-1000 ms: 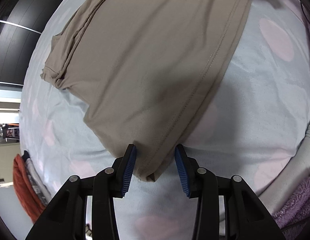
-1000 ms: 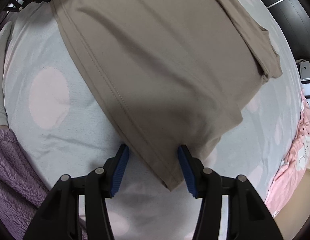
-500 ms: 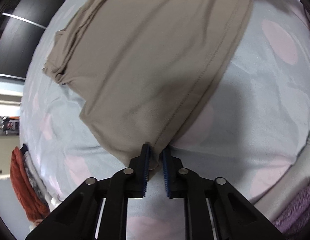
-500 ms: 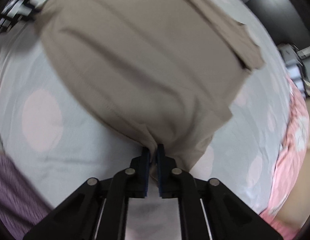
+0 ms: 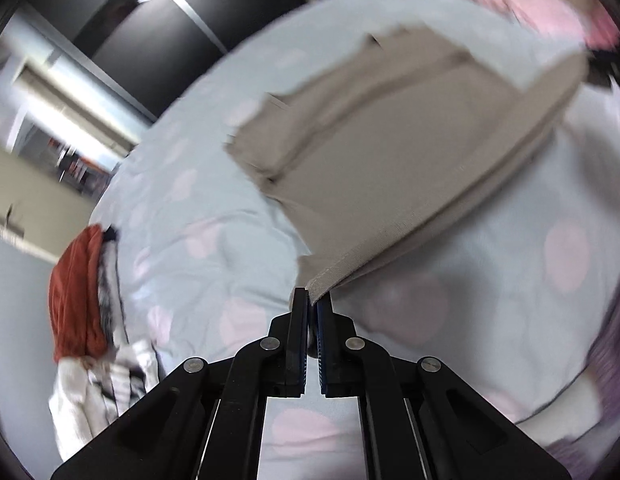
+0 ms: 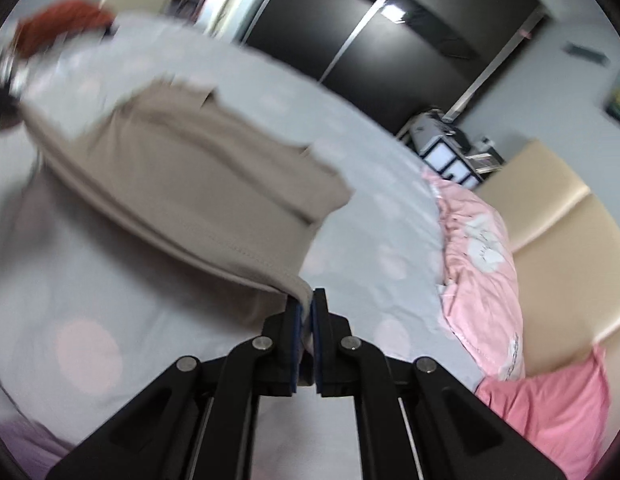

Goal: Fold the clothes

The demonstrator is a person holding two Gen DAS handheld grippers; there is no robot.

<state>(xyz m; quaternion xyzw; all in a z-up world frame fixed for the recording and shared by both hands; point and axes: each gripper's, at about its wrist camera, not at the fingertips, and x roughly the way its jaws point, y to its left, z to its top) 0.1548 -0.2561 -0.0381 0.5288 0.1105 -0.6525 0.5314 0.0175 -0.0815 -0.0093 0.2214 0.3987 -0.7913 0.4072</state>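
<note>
A beige garment point(image 5: 394, 152) lies partly on a pale blue bed sheet with pink dots point(image 5: 197, 216). My left gripper point(image 5: 312, 300) is shut on one hem corner and holds it raised above the sheet. My right gripper point(image 6: 305, 300) is shut on the other hem corner of the beige garment point(image 6: 181, 172), also raised. The hem edge stretches between the two grippers, off the bed. The garment's far end with its folded sleeves still rests on the sheet point(image 6: 366, 208).
A pile with an orange-red garment point(image 5: 75, 292) and white clothes point(image 5: 93, 396) sits at the bed's left edge. A pink quilt point(image 6: 482, 264) and a beige headboard point(image 6: 558, 216) lie at the right. Dark wardrobe doors point(image 6: 390, 28) stand behind the bed. A purple fleece point(image 5: 606, 380) lies near me.
Both grippers closed on the hem corners and lifted them off the sheet. The views tilted up from the bed toward the room; the hem now hangs raised between the grippers.
</note>
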